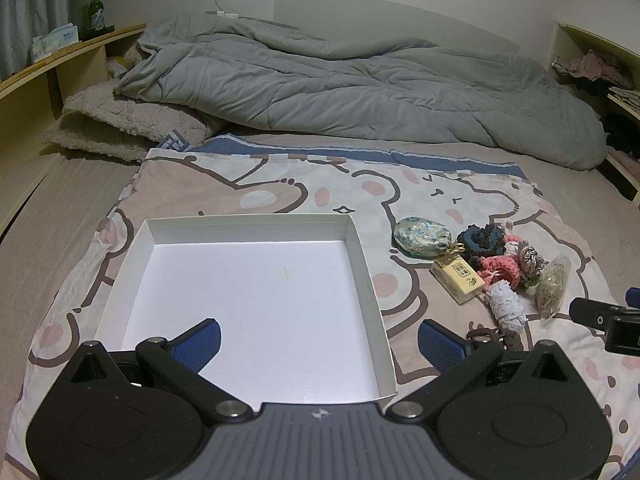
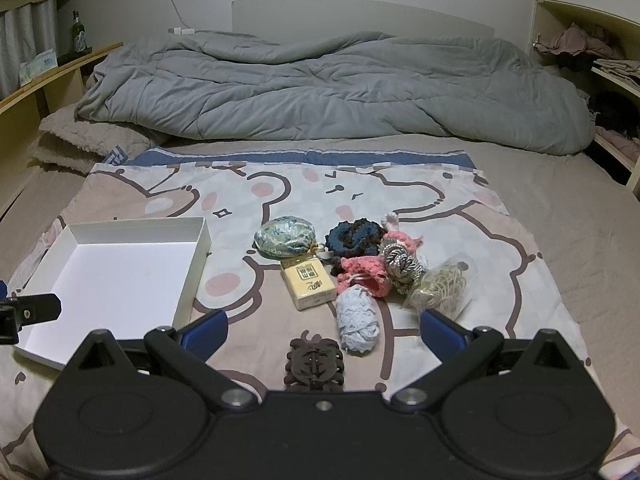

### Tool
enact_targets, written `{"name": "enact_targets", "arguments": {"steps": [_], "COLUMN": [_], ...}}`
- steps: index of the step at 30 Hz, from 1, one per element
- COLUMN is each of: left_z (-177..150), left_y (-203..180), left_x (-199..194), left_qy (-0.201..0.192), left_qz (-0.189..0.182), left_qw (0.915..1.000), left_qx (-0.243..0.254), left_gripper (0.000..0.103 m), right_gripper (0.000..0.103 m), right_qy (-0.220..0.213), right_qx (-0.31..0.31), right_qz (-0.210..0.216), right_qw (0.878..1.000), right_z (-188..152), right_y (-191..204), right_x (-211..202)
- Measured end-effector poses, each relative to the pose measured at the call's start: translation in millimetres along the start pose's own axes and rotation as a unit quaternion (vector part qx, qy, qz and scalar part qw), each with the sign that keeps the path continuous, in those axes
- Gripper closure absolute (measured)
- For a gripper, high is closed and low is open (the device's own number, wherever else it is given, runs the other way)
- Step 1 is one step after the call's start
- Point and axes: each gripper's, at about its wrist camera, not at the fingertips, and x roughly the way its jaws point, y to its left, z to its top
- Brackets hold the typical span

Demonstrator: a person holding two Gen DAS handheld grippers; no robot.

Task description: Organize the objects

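Note:
An empty white box (image 1: 256, 300) (image 2: 112, 276) lies on a bear-print cloth (image 2: 500, 248) on the bed. My left gripper (image 1: 320, 344) is open over the box's near right corner. Right of the box lies a small pile: a floral pouch (image 2: 285, 237), a yellow packet (image 2: 308, 284), a dark blue scrunchie (image 2: 354, 236), pink crochet pieces (image 2: 360, 276), a pale blue lace roll (image 2: 357, 320), a bag of rubber bands (image 2: 444, 286) and a dark carved piece (image 2: 315, 364). My right gripper (image 2: 324, 330) is open, just above the carved piece and lace roll.
A grey duvet (image 2: 320, 88) is bunched across the back of the bed. A beige fuzzy blanket (image 1: 120, 120) lies at the back left. Wooden shelves run along both sides, with a green bottle (image 1: 94, 12) and a tissue pack on the left one.

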Motion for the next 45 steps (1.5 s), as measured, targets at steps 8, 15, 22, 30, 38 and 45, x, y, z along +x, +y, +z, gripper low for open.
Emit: {"name": "enact_targets", "arguments": {"steps": [8,15,22,30,38,45], "left_z": [-0.3,0.1,0.4,0.4,0.8,0.9], "left_y": [-0.5,-0.7,-0.4,-5.4,-6.8,-6.3], "left_x": [-0.5,-0.4,-0.5,-1.0,-1.6,-1.5], "left_qy": [0.001,0.001,0.001,-0.001,-0.001,-0.001], "left_qz": [0.003,0.004,0.003,0.009,0.009,0.009], "left_qw": [1.0,1.0,1.0,0.9999,0.9999,0.9999], "left_qx": [0.0,0.0,0.0,0.01,0.011,0.011], "left_gripper": [0.0,0.0,0.0,0.0,0.0,0.0], "right_gripper": [0.0,0.0,0.0,0.0,0.0,0.0], "right_qy": [0.003,0.006,0.007,0.008,0.01,0.01], "right_qx": [0.0,0.0,0.0,0.0,0.0,0.0], "right_qz": [0.0,-0.001,-0.001,-0.001,0.0,0.0], "right_qw": [1.0,1.0,1.0,1.0,1.0,1.0], "right_z": [-0.9,1.2,1.5,1.3,0.1,0.4], "right_y": [0.3,1.3,1.2,1.3,1.5,1.6], "right_x": [0.4,0.3,0.3,0.5,1.1,1.3]}}
